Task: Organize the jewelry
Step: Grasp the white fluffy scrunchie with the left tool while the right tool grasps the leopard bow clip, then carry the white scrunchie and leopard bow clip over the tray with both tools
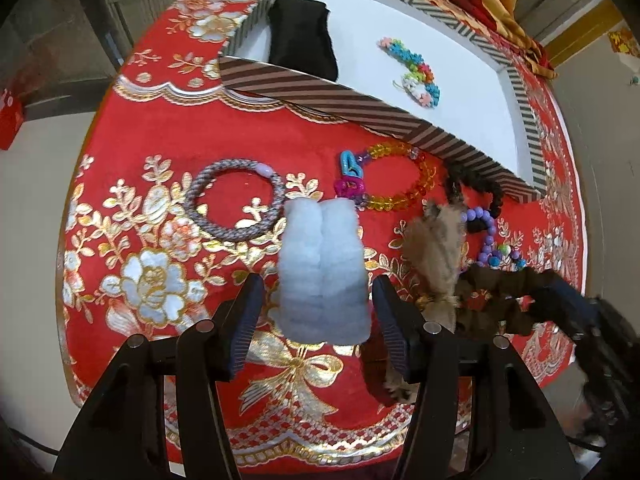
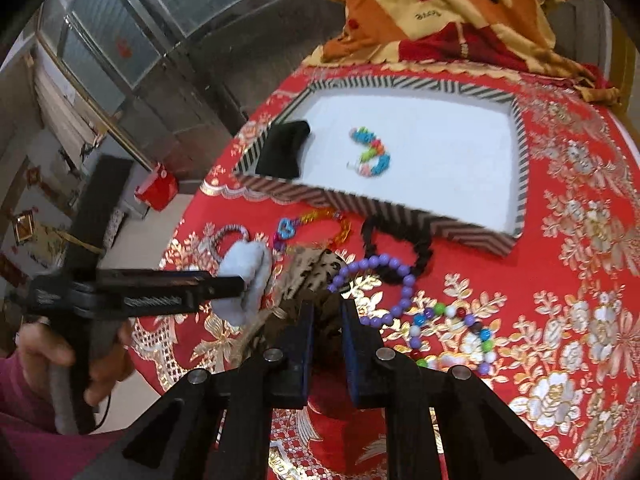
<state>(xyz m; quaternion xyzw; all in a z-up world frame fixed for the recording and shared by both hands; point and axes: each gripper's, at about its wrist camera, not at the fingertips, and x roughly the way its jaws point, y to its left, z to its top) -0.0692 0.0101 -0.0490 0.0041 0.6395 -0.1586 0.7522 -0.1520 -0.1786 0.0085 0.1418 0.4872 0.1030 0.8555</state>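
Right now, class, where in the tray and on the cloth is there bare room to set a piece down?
Tray: the white floor right of the flower bracelet is bare; the black pouch fills the left end. On the cloth, the stretch right of the tray is free. In front of the tray, bracelets and scrunchies crowd together.

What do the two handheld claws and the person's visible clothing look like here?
Both claws, left and right, are black, with angular linkage arms, silver pivot pins and dark blue ribbed pads. The left one has a grey-wrapped handle and a thin black cable. The sleeve is magenta.
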